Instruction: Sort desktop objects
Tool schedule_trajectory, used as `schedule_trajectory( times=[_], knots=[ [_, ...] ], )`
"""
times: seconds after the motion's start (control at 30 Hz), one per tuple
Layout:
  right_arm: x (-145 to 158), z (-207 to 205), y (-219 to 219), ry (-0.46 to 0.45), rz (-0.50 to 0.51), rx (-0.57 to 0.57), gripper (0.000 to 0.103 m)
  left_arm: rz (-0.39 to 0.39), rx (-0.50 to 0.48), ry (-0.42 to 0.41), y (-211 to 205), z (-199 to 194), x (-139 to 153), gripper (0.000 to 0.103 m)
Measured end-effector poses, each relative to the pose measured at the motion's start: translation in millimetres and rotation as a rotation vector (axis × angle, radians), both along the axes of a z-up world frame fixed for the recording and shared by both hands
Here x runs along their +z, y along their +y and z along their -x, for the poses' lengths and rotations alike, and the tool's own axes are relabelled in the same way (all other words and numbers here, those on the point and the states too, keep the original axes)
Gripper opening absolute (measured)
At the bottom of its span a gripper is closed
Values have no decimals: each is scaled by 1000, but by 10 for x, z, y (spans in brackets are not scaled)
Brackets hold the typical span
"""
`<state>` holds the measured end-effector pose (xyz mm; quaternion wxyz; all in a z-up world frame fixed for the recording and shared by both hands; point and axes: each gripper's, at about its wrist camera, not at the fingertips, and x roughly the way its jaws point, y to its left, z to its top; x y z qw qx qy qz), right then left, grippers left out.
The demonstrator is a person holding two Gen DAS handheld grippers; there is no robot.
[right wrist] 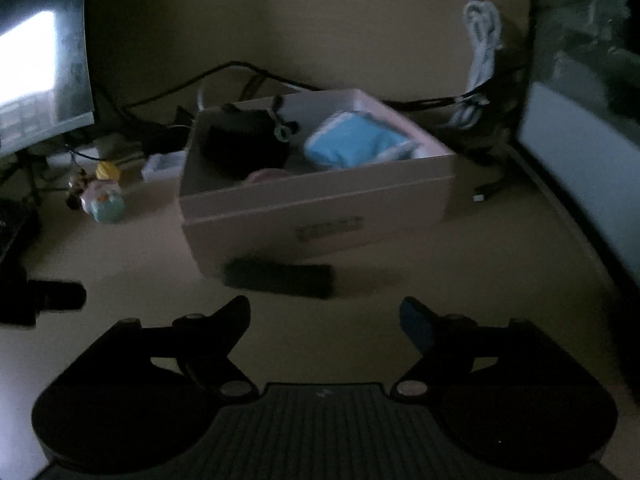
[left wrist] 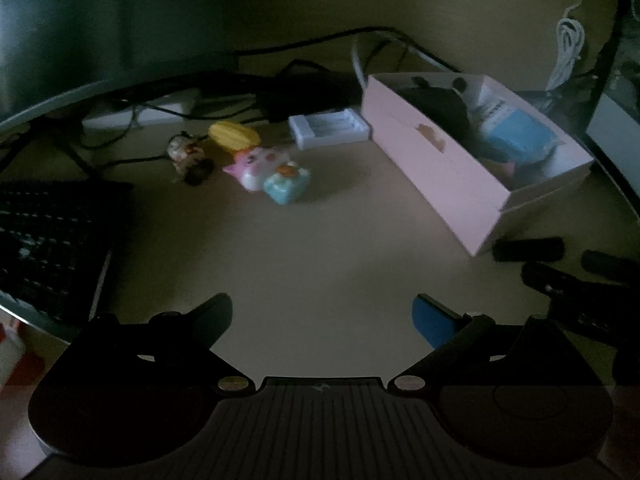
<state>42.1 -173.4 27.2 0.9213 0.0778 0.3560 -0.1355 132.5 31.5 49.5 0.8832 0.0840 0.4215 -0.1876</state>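
Observation:
A pink box [left wrist: 436, 168] sits on the desk and holds a blue packet [left wrist: 516, 132] and a black object [left wrist: 440, 108]. The box [right wrist: 320, 208] also shows in the right wrist view with the packet [right wrist: 352, 144]. A pink and blue toy [left wrist: 268, 170], a yellow piece [left wrist: 234, 134], a small figurine [left wrist: 186, 156] and a white case [left wrist: 328, 128] lie left of the box. A black stick [right wrist: 280, 276] lies in front of the box, just beyond my right gripper [right wrist: 326, 316]. My left gripper [left wrist: 322, 316] is open over bare desk. Both grippers are empty.
A black keyboard [left wrist: 52, 240] is at the left. Cables [left wrist: 280, 80] and a power strip [left wrist: 140, 112] run along the back. A monitor [right wrist: 36, 60] stands at the left, a white coiled cable [right wrist: 480, 60] hangs at the back right. The scene is dim.

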Motion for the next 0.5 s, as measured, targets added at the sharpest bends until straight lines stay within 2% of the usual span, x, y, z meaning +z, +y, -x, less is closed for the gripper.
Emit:
schedule_trajectory(
  times=[0.17,0.3,0.37,0.43,0.5],
  knots=[
    [-118,-256,174,6,20,11,89,-13,-14,-46,43,-216,41,100],
    [51,-145,71,-67,21,21,89,-7,10,-82,57,-437,126,100],
    [209,-27,-106,-134,49,-40,90,14,26,-84,95,-492,161,100],
    [346,47,-421,-187,56,-161,97,26,42,-69,129,-506,146,100],
    [380,-8,-829,-194,4,-268,101,37,50,-36,144,-477,94,100]
  ],
)
